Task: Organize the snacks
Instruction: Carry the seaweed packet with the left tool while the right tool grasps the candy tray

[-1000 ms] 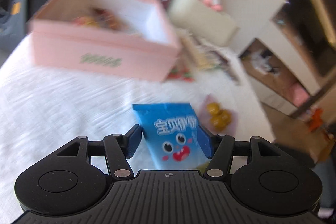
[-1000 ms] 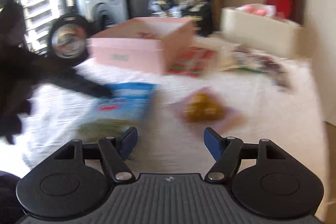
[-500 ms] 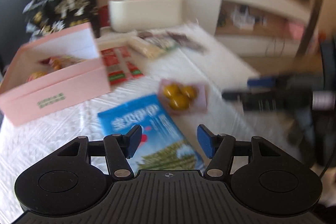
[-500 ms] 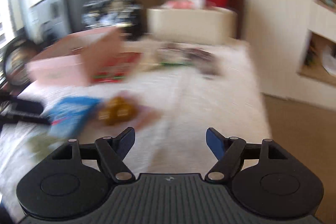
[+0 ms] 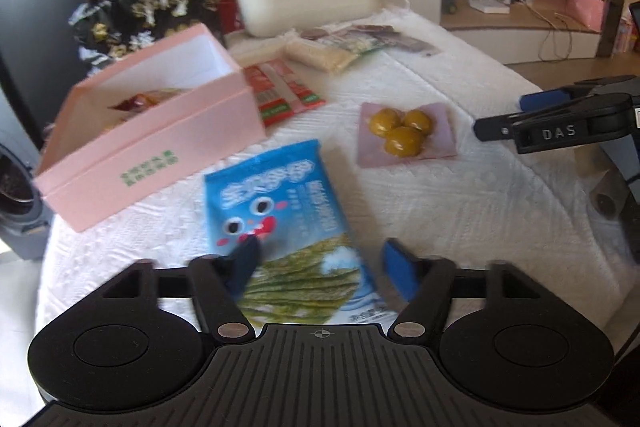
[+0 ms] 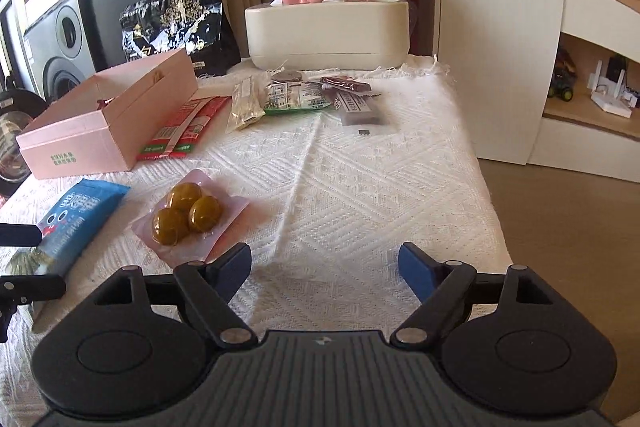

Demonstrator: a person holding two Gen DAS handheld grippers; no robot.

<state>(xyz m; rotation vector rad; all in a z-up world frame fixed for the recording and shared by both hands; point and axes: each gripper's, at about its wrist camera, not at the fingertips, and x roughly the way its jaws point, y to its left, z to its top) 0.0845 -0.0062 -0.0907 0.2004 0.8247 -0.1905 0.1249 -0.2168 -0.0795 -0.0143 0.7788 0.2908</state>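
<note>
The left gripper [image 5: 320,263] has just been opening wide; the flat blue seaweed snack bag [image 5: 276,211] lies loose between its jaws, near the open pink cardboard box [image 5: 152,143] where snacks go. The right gripper [image 6: 325,269] has been opening too, with nothing in it

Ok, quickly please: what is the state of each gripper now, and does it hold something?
Left gripper: open, jaws just widened; blue seaweed snack packet lies loose between them.
Right gripper: open, jaws just widened, holding nothing.

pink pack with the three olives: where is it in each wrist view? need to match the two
Left wrist: pink olive pack sits right of centre, beyond the blue seaweed bag.
Right wrist: pink olive pack lies lower left, just ahead of that claw's left finger.
Shared landmark: the pink box, left of the pack in both views.
</note>
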